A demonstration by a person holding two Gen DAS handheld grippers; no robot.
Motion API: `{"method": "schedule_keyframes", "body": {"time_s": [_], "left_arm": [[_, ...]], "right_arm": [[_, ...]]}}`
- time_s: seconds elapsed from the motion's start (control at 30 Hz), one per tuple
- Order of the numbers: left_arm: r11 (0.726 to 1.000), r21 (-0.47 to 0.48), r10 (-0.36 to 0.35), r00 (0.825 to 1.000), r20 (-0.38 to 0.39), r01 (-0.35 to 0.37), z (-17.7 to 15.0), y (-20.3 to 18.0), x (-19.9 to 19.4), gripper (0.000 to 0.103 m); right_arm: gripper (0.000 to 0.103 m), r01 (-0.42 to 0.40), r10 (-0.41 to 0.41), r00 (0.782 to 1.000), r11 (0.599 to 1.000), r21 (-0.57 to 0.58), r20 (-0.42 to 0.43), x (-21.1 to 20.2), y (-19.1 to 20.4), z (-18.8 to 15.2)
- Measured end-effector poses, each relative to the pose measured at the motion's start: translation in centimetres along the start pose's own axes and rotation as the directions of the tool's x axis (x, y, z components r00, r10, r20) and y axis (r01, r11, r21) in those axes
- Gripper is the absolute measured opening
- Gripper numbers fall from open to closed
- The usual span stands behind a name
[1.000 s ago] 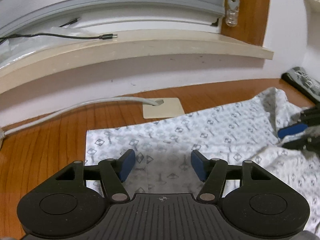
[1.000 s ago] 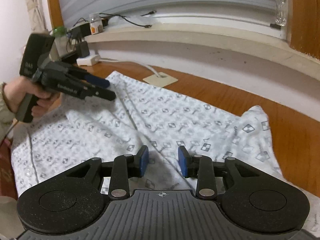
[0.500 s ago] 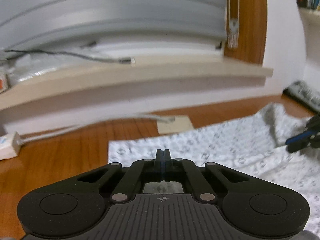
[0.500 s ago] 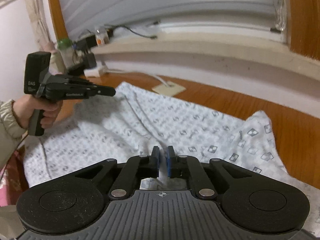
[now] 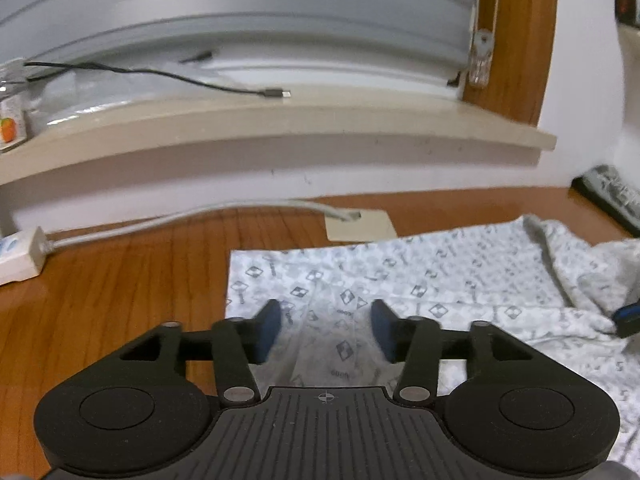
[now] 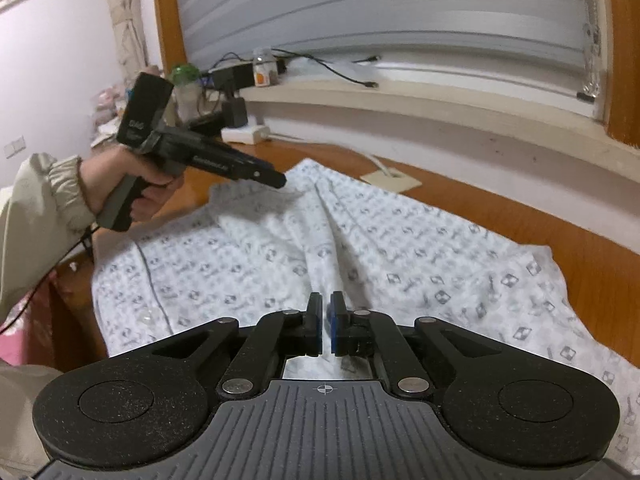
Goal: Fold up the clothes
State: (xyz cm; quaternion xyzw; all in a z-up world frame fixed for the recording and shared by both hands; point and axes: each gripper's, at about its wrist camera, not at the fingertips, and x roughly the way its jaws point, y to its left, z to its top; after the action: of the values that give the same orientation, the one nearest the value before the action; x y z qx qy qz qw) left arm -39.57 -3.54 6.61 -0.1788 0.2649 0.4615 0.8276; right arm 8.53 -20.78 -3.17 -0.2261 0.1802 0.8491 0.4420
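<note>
While the patterned shirt lies spread across the wooden table, bare wood remains along the table's far and left edges. Left gripper: jaws just reopened, apart over the shirt's left edge, gripping nothing. Right gripper: clenched, apparently pinching a fabric ridge; contact is hidden.

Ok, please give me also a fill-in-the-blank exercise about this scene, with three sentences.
1. The white patterned shirt lies on a brown ___ table.
2. The thin black cable lies on the beige ___.
3. The small clear jar bears an ___ label.
Missing: wooden; windowsill; orange.
</note>
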Motion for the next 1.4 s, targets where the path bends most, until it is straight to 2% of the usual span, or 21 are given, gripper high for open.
{"method": "schedule_keyframes", "body": {"time_s": [0.13,0.17,0.2,0.23,0.3,0.33,0.37,0.43,0.47,0.5,0.67,0.8,0.97,1.13,1.23,1.3,1.4], "left_arm": [[0.999,0.04,-0.002,0.999,-0.045,0.003,-0.4,-0.4,1.3,0.053],[0.999,0.046,-0.001,0.999,-0.043,0.003,-0.6,-0.4,1.4,0.051],[0.999,0.05,-0.004,0.999,-0.032,0.005,-0.8,-0.4,1.3,0.05],[0.999,0.05,-0.003,1.0,-0.026,0.004,-1.0,-0.4,1.2,0.046],[0.999,0.053,0.006,1.0,-0.016,-0.005,-1.1,-0.3,0.9,0.025],[0.998,0.061,0.006,1.0,-0.008,-0.006,-1.0,-0.4,0.7,0.018],[0.998,0.067,0.003,1.0,0.006,-0.003,-1.1,-0.4,0.3,0.015],[0.996,0.083,0.008,0.999,0.033,-0.011,-1.1,-0.6,-0.5,0.014],[0.996,0.091,0.014,0.999,0.049,-0.019,-1.1,-0.7,-1.0,0.013],[0.995,0.096,0.017,0.997,0.07,-0.024,-1.2,-0.7,-1.7,0.013],[0.996,0.082,0.01,0.986,0.166,-0.023,-1.5,-0.4,-6.0,0.013],[0.998,0.069,-0.02,0.984,0.176,0.008,-2.8,0.0,-9.4,0.012],[0.999,0.023,-0.033,0.989,0.142,0.03,-5.7,-0.1,-13.5,0.012],[0.999,-0.001,-0.031,0.995,0.094,0.032,-8.5,-0.2,-16.2,0.012],[1.0,-0.022,-0.013,0.997,0.082,0.015,-8.7,0.8,-16.6,0.013],[0.999,-0.043,-0.002,0.996,0.091,0.006,-8.3,1.4,-16.6,0.013],[0.999,-0.039,-0.015,0.994,0.109,0.019,-6.8,1.1,-15.7,0.013]], "right_arm": [[0.006,0.015,-0.015,1.0,1.0,0.02,0.004,0.3,-0.7,0.1],[0.009,0.022,-0.022,1.0,0.999,0.027,0.006,0.5,-0.9,0.1],[0.016,0.028,-0.028,1.0,0.999,0.037,0.006,0.8,-1.1,0.3],[0.02,0.028,-0.028,1.0,0.999,0.047,-0.001,1.2,-1.3,0.4],[0.033,0.019,-0.018,1.0,0.998,0.061,-0.022,2.2,-1.6,0.7],[0.034,0.017,-0.015,0.999,0.998,0.062,-0.036,2.9,-1.7,0.9],[0.034,0.014,-0.011,0.999,0.998,0.065,-0.047,3.4,-1.8,1.0],[0.029,-0.001,0.003,0.999,0.998,0.063,-0.036,3.8,-1.8,1.2],[0.013,-0.009,0.011,1.0,0.998,0.061,-0.027,3.9,-1.8,1.3],[0.008,-0.015,0.016,1.0,0.998,0.055,-0.015,3.7,-1.7,1.4],[0.007,-0.037,0.036,0.998,0.999,0.018,0.052,1.8,-0.4,1.8],[0.006,-0.064,0.065,0.996,0.998,-0.012,0.06,0.1,1.6,0.9],[0.004,-0.112,0.114,0.993,0.992,-0.063,0.03,-1.1,4.7,-1.3],[0.006,-0.137,0.133,0.99,0.985,-0.104,-0.038,-1.0,6.8,-3.4],[0.011,-0.14,0.136,0.99,0.985,-0.098,-0.042,-1.2,6.8,-3.6],[0.023,-0.119,0.118,0.993,0.989,-0.09,-0.017,-1.4,6.5,-3.1],[0.03,-0.073,0.075,0.997,0.995,-0.068,0.02,-1.0,5.3,-1.7]]}}
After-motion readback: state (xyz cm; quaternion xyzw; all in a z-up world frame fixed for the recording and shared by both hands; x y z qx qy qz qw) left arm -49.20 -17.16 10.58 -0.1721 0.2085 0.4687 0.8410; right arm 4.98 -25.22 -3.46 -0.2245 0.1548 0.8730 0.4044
